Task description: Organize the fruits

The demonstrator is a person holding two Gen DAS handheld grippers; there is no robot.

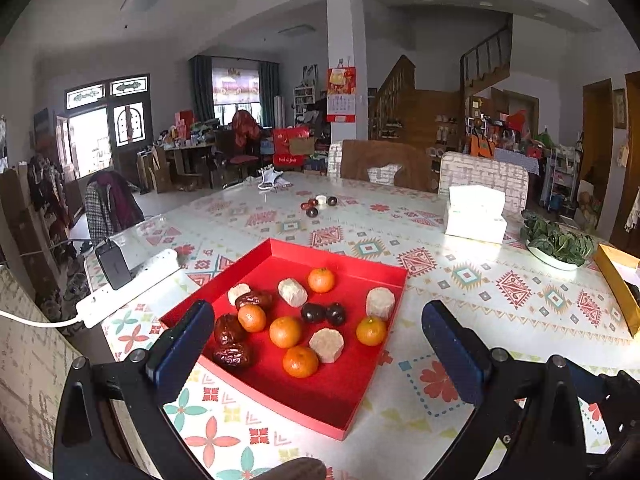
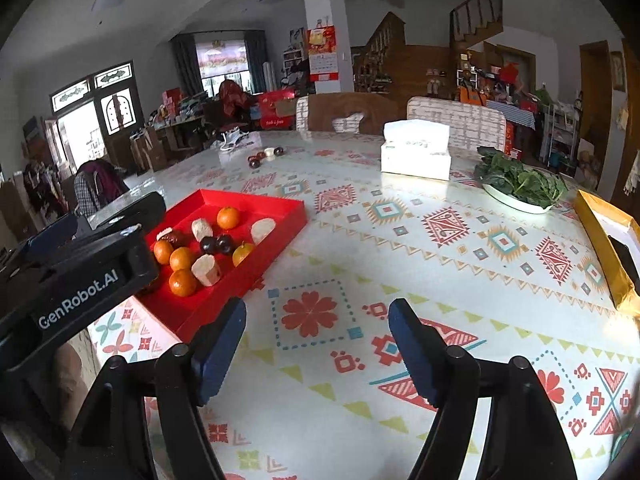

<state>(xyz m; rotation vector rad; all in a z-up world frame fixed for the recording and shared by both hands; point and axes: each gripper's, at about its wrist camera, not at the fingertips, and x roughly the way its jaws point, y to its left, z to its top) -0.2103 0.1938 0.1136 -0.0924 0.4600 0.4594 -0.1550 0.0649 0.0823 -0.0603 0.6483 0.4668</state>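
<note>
Shallow red cardboard tray (image 1: 362, 394) at lower centre of the left wrist view, on the patterned glossy tablecloth (image 2: 360, 240). Held inside: five small orange mandarins (image 1: 285, 332), three wrinkled dark red dates (image 1: 233, 355), two dark round plums (image 1: 313, 313) and four pale cut cylinders (image 1: 327, 345), all mixed and unsorted. Seen again at left centre of the right wrist view (image 2: 280, 216).

Left gripper (image 1: 318, 330) poised near the tray's near edge, blue pads well apart, nothing between them. Right gripper (image 2: 318, 330) over bare tablecloth at lower centre of its view, pads likewise apart and empty, beside the tray.

More loose dark fruits (image 1: 316, 205) left far up the table, upper centre. White tissue box (image 2: 416, 150), plate of green leaves (image 2: 520, 188) and gold-edged box (image 2: 600, 248) at right.

Likely hazards: round mandarins rolling when nudged by a closing pad; soft dates crushed by a hard squeeze; light tray sliding on the slick cloth if pushed at its rim; neighbouring pieces knocked where fruit crowded together.
</note>
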